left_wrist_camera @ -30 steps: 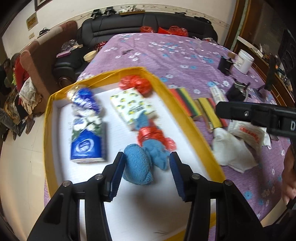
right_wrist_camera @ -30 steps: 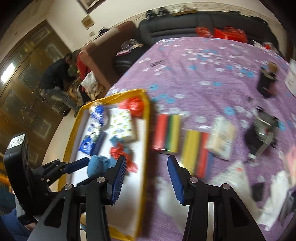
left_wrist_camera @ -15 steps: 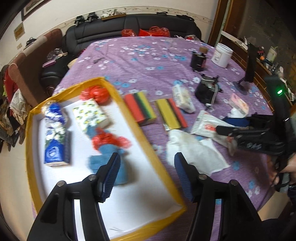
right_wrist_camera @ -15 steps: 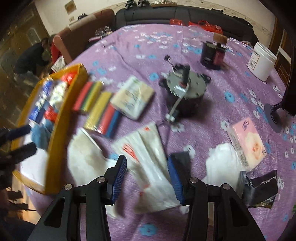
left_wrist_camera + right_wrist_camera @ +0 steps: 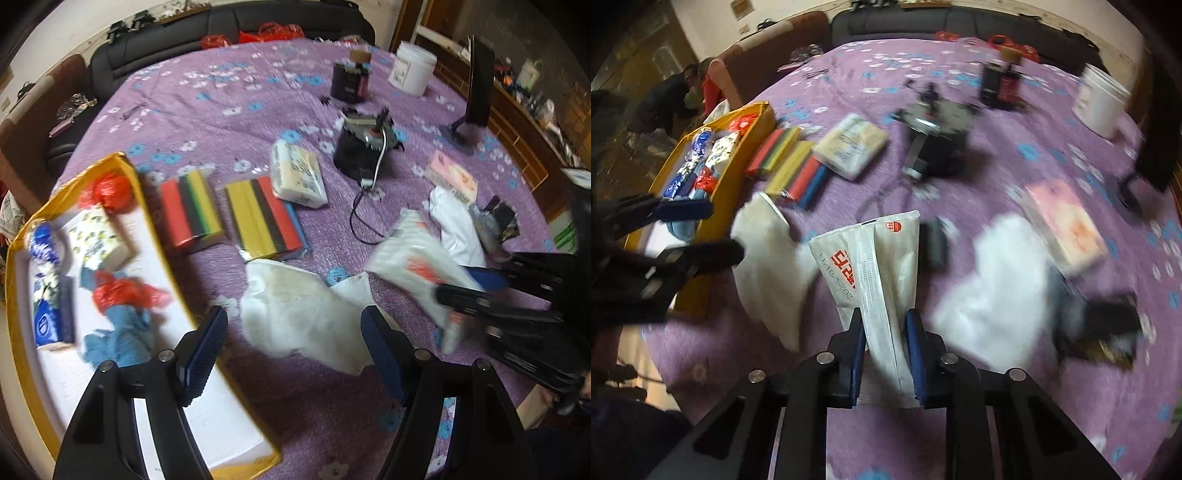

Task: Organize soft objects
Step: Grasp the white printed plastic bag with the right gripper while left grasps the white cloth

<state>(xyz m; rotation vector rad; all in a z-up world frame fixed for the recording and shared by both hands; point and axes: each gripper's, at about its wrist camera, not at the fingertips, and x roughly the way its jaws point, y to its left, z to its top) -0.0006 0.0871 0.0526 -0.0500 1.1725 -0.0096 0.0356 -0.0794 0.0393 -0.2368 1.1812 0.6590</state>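
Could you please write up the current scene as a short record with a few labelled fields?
surface: purple flowered tablecloth
left gripper: open, empty, above a crumpled white cloth
right gripper: shut on a white plastic packet with red print
container: yellow-rimmed white tray
in tray: blue knitted item, red plastic bags, tissue packs
beside tray: two packs of coloured sponges

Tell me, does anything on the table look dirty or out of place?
Yes. The white cloth lying crumpled beside the yellow tray has brownish stains. A black device with a loose cable sits among the soft things.
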